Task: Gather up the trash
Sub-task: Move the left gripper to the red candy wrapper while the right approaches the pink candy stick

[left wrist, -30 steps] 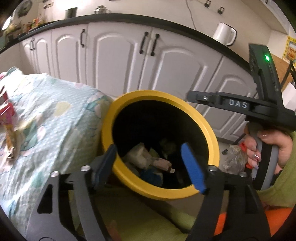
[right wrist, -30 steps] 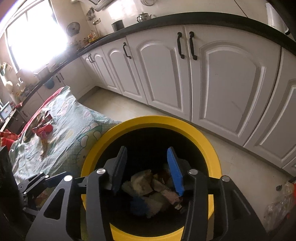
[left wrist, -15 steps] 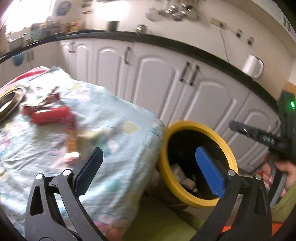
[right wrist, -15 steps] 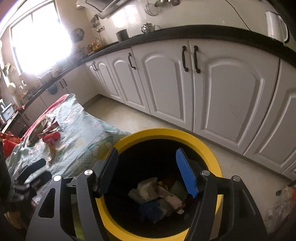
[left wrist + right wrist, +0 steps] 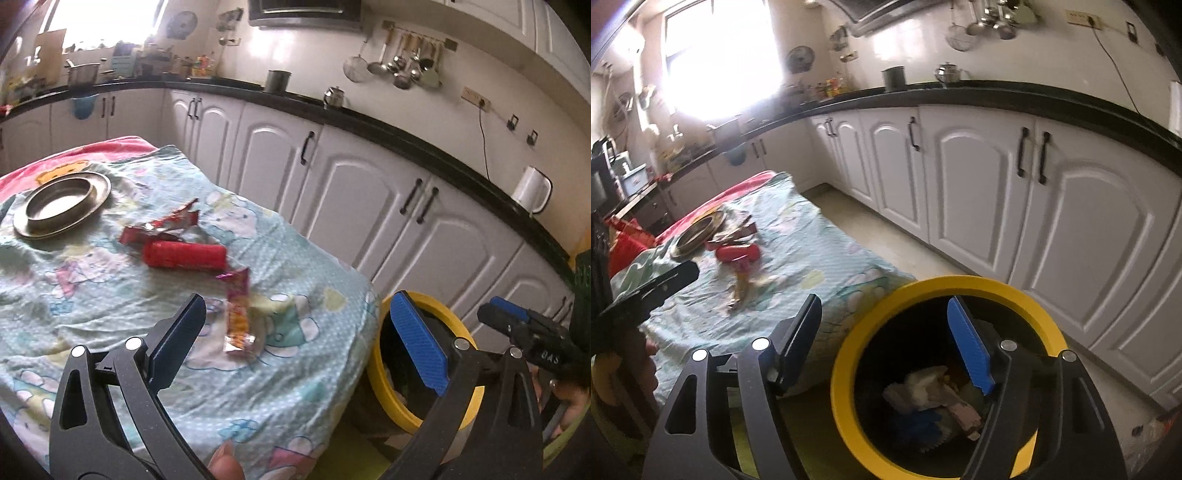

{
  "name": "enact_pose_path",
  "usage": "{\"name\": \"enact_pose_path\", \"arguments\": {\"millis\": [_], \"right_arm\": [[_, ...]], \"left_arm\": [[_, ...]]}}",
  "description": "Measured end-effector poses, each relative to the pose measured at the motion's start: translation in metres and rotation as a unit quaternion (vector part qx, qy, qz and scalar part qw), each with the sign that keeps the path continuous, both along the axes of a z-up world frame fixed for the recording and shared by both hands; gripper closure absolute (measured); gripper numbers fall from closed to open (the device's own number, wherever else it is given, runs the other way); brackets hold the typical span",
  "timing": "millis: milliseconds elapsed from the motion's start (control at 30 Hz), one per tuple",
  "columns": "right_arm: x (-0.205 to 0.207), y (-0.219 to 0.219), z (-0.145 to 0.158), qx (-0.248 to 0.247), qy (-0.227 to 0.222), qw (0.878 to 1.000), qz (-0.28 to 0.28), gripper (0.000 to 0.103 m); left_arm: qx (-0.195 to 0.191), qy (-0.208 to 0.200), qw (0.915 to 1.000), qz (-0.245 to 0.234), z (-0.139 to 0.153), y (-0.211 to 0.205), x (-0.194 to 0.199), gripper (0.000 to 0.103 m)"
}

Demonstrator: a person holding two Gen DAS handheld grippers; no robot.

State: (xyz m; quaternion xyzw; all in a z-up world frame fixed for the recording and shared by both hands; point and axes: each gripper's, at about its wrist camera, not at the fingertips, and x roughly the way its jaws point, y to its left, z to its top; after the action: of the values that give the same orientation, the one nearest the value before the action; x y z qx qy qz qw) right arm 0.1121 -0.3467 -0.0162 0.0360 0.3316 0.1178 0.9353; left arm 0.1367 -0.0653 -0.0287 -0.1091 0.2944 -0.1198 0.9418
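While one bin point(image 5: 846, 373) gapes, three wrappers point(image 5: 238, 314) litter one table point(image 5: 314, 369).

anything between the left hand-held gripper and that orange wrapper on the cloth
Nothing visible. The left hand-held gripper is open and empty, and the orange wrapper lies flat on the cloth with only bare cloth around it. The red roll lies beyond it, not in the way.

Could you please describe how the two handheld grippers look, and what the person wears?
Each gripper is a black plastic frame with silver rivets and two flat fingers. On both the left gripper and the right gripper, one pad is ribbed bright blue and the other looks dark navy. White letters "DAS" mark the right gripper's side. A yellow-green sleeve shows at the right hand.
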Motion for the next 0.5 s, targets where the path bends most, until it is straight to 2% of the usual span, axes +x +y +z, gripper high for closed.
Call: {"name": "enact_pose_path", "arguments": {"millis": [100,500], "right_arm": [[0.000,0.012,0.004,-0.001,-0.006,1.000,0.012,0.030],[0.006,0.064,0.000,-0.016,0.003,0.997,0.074,0.030]], "left_arm": [[-0.006,-0.003,0.9999,0.012,0.003,0.011,-0.001,0.011],[-0.027,-0.010,0.9980,0.056,0.006,0.048,0.000,0.011]]}}
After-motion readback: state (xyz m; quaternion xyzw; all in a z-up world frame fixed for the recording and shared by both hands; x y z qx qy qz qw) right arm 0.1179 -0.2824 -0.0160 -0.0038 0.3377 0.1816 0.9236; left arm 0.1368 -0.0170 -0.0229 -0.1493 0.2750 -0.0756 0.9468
